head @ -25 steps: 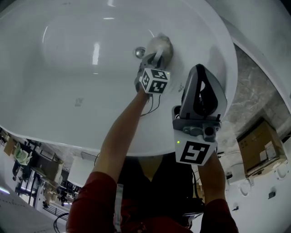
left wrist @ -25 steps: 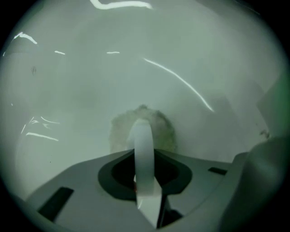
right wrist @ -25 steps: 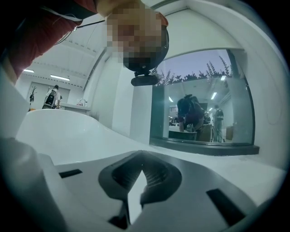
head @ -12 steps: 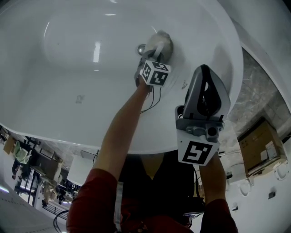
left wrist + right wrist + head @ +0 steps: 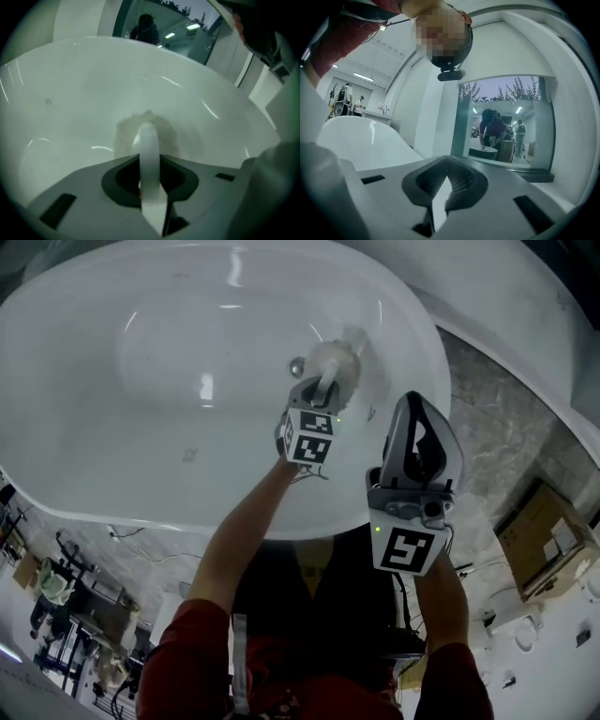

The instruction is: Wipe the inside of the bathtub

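Observation:
The white bathtub [image 5: 141, 474] fills the head view from above. My left gripper [image 5: 328, 382] reaches down inside it, shut on a whitish cloth [image 5: 336, 357] pressed against the tub's inner wall, just right of a round metal fitting [image 5: 297, 364]. In the left gripper view the cloth [image 5: 124, 136] bulges beyond my left gripper [image 5: 148, 130], whose jaws are closed together, against the tub wall [image 5: 70, 93]. My right gripper [image 5: 418, 418] hangs over the near rim, pointing upward, away from the tub. In its own view my right gripper [image 5: 445, 185] is shut and holds nothing.
A second white tub edge [image 5: 525, 296] runs across the upper right, with mottled stone floor [image 5: 487, 427] between. A cardboard box [image 5: 548, 540] stands at the right. The person's body and arms sit at the near rim. A small mark [image 5: 189, 456] shows on the tub floor.
The head camera has pulled back, so more of the tub shows. The left gripper keeps the cloth beside the metal fitting, shifted slightly. The right gripper stays raised over the rim.

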